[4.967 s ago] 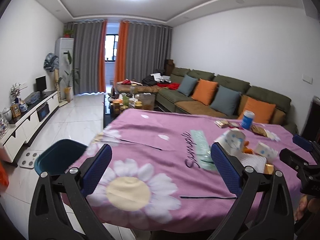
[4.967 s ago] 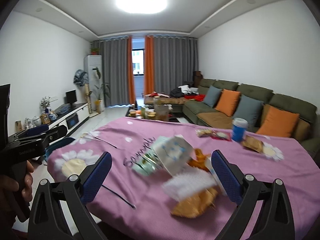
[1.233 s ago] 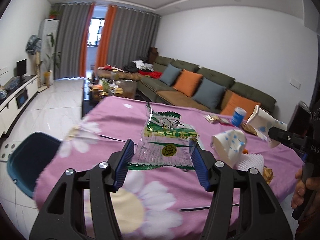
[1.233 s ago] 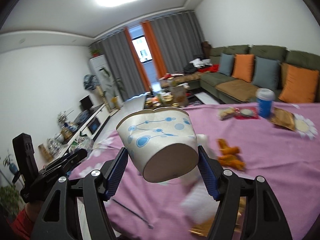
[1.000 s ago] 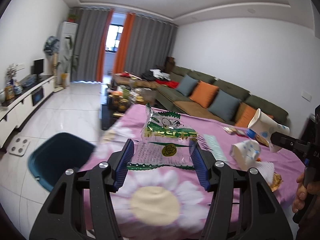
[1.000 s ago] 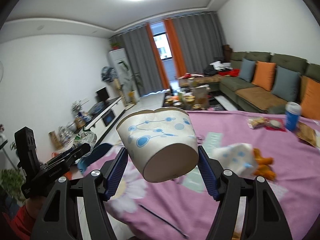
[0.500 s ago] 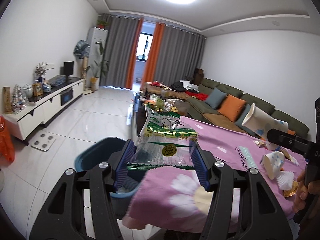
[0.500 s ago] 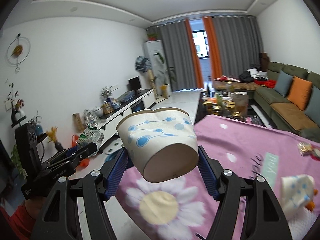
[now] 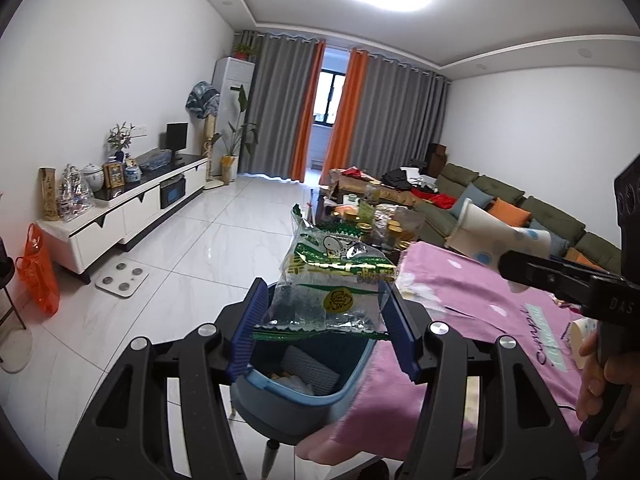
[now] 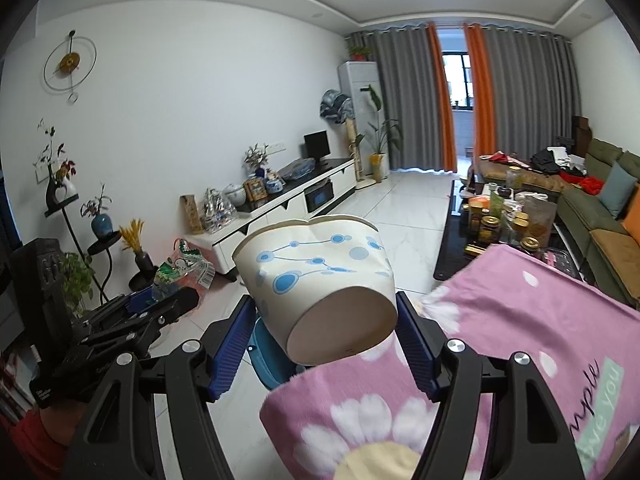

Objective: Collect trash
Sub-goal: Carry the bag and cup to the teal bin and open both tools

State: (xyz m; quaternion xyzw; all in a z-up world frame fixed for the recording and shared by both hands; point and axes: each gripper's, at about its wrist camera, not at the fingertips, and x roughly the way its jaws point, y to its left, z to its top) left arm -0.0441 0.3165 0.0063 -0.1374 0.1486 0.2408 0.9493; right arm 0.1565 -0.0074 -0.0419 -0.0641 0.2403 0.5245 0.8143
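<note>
Left gripper (image 9: pixel 324 320) pinches snack wrapper (image 9: pixel 332 280) over bin (image 9: pixel 304 396) | right gripper (image 10: pixel 326 334) clamps paper cup (image 10: pixel 316 276)

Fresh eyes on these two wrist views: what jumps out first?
The crinkled green-and-clear snack wrapper clamped in the left gripper, directly over the open blue plastic bin beside the pink daisy-print tablecloth. Then the squashed white paper cup with blue dots gripped in the right gripper.

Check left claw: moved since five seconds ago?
Yes. The left claw, shut on the wrapper, has swung from over the pink tablecloth toward its edge and now sits over the blue bin.
</note>
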